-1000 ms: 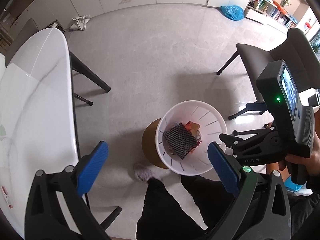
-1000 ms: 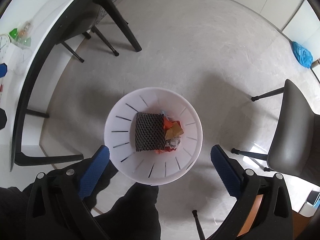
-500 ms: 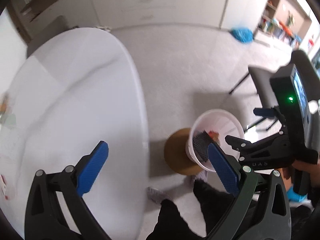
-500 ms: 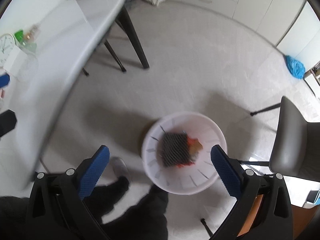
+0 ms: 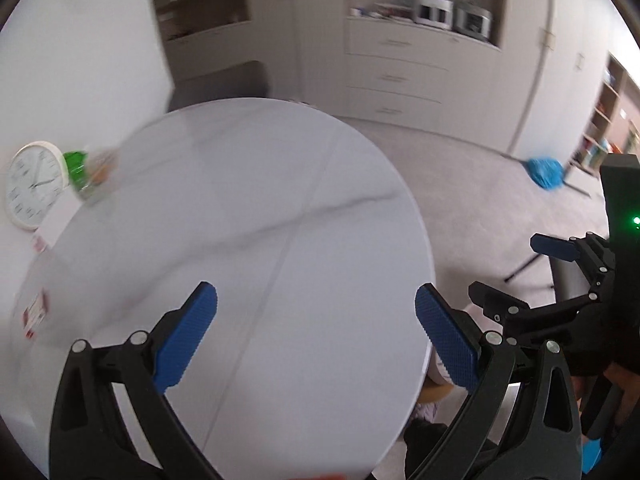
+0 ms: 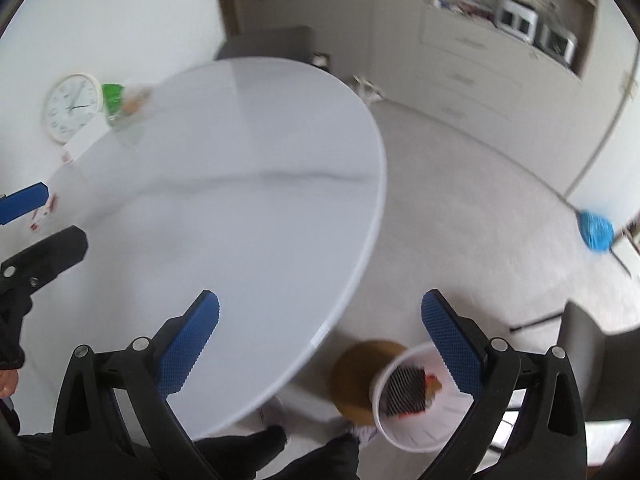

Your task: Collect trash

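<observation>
A white trash bin (image 6: 430,432) stands on the floor beside the table and holds a black mesh piece (image 6: 404,394) and red scraps. On the white round table (image 5: 280,208), a green wrapper (image 5: 78,166) and clear plastic lie at the far left next to a clock (image 5: 34,184). A small red-and-white wrapper (image 5: 34,312) lies at the table's left edge. My left gripper (image 5: 316,340) hovers open over the tabletop with nothing between its pads. My right gripper (image 6: 320,344) is open and empty over the table's right edge, above the bin.
A round brown stool (image 6: 356,372) sits against the bin. A grey chair (image 6: 588,356) stands right of it and another chair (image 6: 272,42) behind the table. A blue bag (image 6: 596,230) lies on the floor near the cabinets (image 5: 400,64). The person's legs show below.
Both grippers have swung up and left from looking down into the bin to facing the tabletop. The bin has slid to the lower right. Both stay open and empty.
</observation>
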Demonstrator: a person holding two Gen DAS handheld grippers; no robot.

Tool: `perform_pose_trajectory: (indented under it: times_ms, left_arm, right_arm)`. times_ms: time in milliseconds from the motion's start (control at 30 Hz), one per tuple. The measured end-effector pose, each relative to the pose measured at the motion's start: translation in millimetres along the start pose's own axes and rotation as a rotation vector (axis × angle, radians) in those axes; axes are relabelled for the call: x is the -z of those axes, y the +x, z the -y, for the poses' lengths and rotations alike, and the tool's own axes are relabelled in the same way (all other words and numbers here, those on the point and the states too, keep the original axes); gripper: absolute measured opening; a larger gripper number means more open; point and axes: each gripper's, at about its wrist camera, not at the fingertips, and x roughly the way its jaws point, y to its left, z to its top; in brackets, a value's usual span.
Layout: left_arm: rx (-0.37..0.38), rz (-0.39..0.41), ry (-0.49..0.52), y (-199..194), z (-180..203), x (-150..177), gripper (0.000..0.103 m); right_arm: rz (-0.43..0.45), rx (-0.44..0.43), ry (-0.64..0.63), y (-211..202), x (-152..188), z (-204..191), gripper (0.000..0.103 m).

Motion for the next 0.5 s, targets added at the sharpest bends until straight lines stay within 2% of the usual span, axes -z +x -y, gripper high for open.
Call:
perform_pose_trajectory:
  times_ms: [200,500]
  left_arm:
    - [-0.117,0.017,-0.142,-20,-42,10,0.095]
    - [-0.295,-0.036,-0.467,-46,-99,44,0.095]
  right_arm:
    - [0.016,-0.033,-0.076,0,-18,-29,0.100]
    - [-0.003,-0.159,-0.214,-5,-42,-81,0.101]
